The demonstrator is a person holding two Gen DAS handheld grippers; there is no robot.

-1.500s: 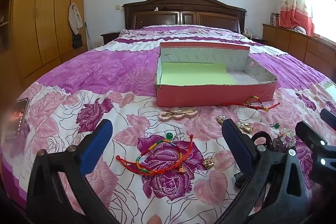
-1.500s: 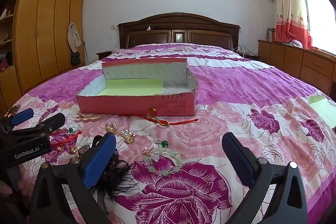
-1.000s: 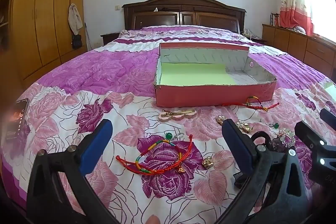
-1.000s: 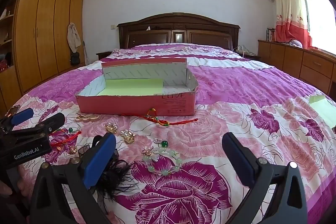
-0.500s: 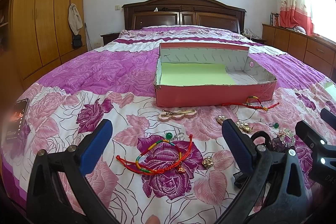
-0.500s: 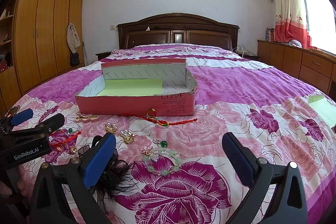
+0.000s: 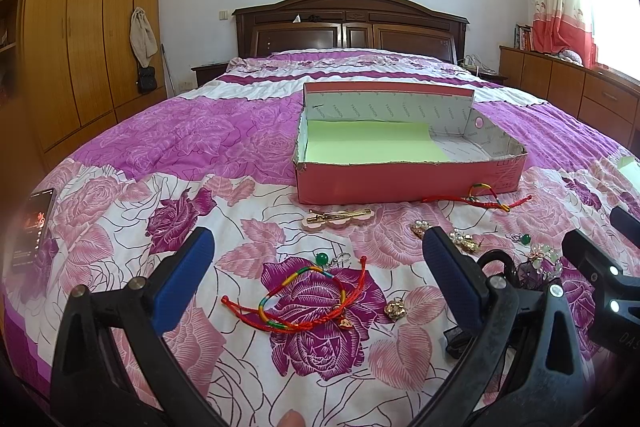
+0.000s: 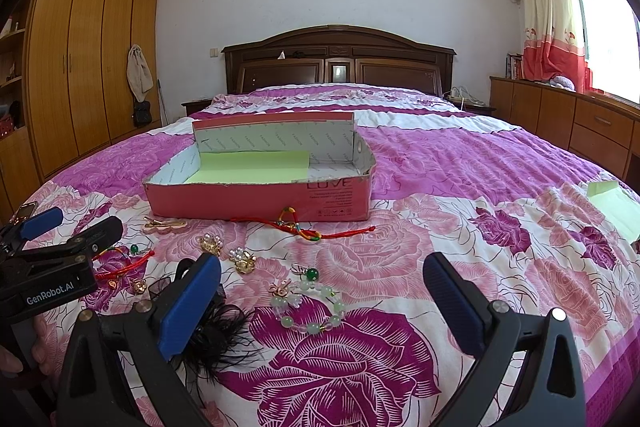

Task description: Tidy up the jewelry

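Both tongs hover low over the bed (image 7: 168, 147), spread wide and holding nothing. Between the fingers of the left tongs (image 7: 316, 267) lies a red and rainbow cord bracelet (image 7: 304, 303), with a small gold charm (image 7: 395, 309) just beside it. The right tongs (image 8: 322, 287) frame a green bead bracelet (image 8: 308, 307), and a black feathery piece (image 8: 216, 339) sits by their left finger. The pink box (image 8: 256, 195) stands open farther up the bed, another red cord (image 8: 304, 227) lying along its front.

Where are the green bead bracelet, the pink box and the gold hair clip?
green bead bracelet (image 8: 310, 311): right wrist view, on its beads.
pink box (image 7: 400, 181): left wrist view, front wall.
gold hair clip (image 7: 340, 215): left wrist view, middle.
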